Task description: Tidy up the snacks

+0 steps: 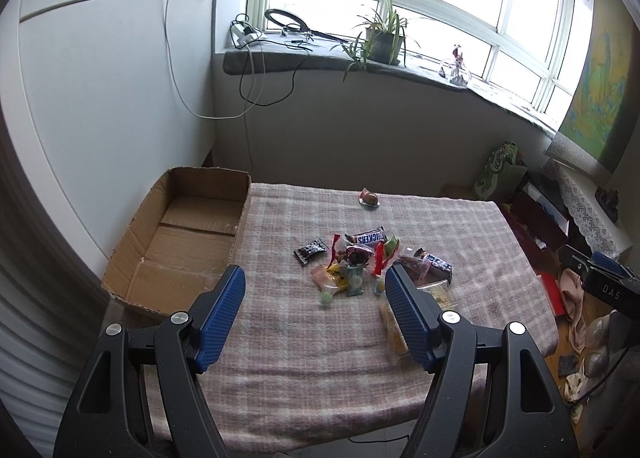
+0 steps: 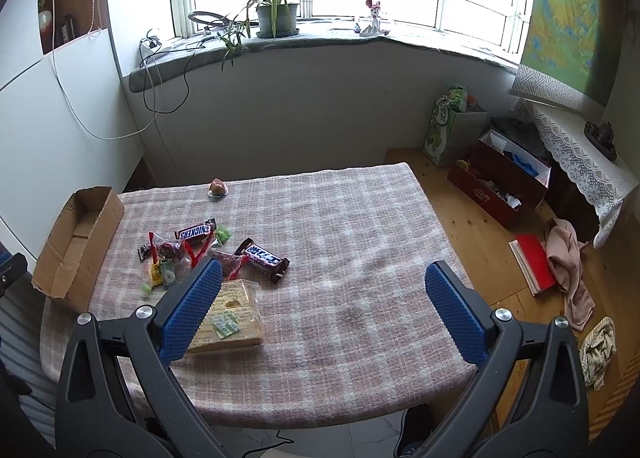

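Snack pile [image 1: 360,262] lies on plaid tablecloth [image 1: 304,338], just ahead of left gripper [image 1: 314,282], jaws wide, nothing held. Cardboard box [image 1: 176,242] ahead-left of it. Right gripper [image 2: 324,278] wide, nothing held; snacks ahead-left, biscuit pack [image 2: 236,314] beside its left finger.

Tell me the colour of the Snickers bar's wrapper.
The Snickers bar has a dark brown wrapper with a white and blue logo, clearest in the right wrist view.

A potted plant [image 2: 276,12] and a small figurine [image 2: 373,16] stand on the windowsill [image 2: 320,36]. On the wooden floor [image 2: 472,226] lie a red book [image 2: 534,262] and a pink cloth [image 2: 568,258].
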The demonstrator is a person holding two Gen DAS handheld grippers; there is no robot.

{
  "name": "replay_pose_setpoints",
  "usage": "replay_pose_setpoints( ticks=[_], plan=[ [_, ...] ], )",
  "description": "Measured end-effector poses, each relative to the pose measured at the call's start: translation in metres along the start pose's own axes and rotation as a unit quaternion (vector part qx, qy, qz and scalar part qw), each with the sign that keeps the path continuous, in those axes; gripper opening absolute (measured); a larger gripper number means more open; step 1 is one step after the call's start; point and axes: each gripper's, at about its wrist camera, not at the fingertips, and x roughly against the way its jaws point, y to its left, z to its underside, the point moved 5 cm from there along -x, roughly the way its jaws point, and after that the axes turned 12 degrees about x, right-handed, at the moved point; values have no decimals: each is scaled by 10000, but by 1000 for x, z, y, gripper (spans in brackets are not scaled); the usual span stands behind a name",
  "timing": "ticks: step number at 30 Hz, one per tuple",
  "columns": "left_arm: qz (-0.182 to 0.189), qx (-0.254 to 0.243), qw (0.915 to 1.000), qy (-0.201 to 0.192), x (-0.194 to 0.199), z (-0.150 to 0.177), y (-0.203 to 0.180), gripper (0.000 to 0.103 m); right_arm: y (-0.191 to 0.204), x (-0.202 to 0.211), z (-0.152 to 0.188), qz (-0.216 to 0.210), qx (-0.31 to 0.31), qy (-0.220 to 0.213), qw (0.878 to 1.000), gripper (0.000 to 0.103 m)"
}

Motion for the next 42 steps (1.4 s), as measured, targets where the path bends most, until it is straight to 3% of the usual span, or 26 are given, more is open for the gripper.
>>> replay_pose_setpoints(
  ticks=[10, 21, 30, 42],
  plan=[
    [391, 68, 9977, 553, -24, 11, -12, 72, 2, -28, 12, -548, -137, 436, 9975, 103],
    [887, 517, 9837, 1475, -62, 28, -17, 72, 14, -72, 31, -1488, -276, 1055, 9828, 103],
    [1230, 618, 9646, 2251, -98, 48, -27, 72, 38, -118, 43, -2414, -417, 1607, 9561, 103],
    [1291, 712, 9465, 2869, -143, 76, -36, 70, 49, -164, 51, -2982, -561, 2102, 9294, 91]
  ],
)
